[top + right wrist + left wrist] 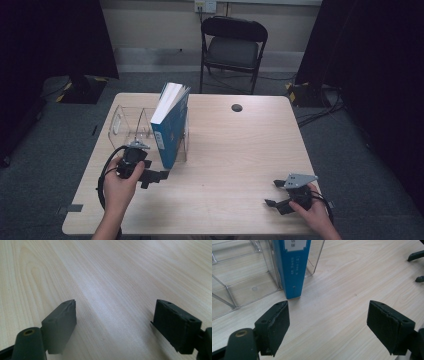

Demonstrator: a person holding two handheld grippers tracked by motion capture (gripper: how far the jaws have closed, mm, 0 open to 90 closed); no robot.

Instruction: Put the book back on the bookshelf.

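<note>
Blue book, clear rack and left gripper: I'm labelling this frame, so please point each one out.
blue book (172,130), high view, on its blue cover.
clear rack (121,120), high view, on its transparent left wall.
left gripper (328,322), left gripper view, midway between its open fingertips.

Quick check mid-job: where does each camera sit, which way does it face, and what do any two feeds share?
High view: above the person's side, facing forward and down on the table; both forearms, left hand-held gripper and right hand-held gripper show.
Left gripper view: rides the left hand-held gripper, facing the blue book in the clear rack; open jaws show.
Right gripper view: rides the right hand-held gripper, facing bare tabletop; open jaws show.
Shared: high and left views both show book and rack.
</note>
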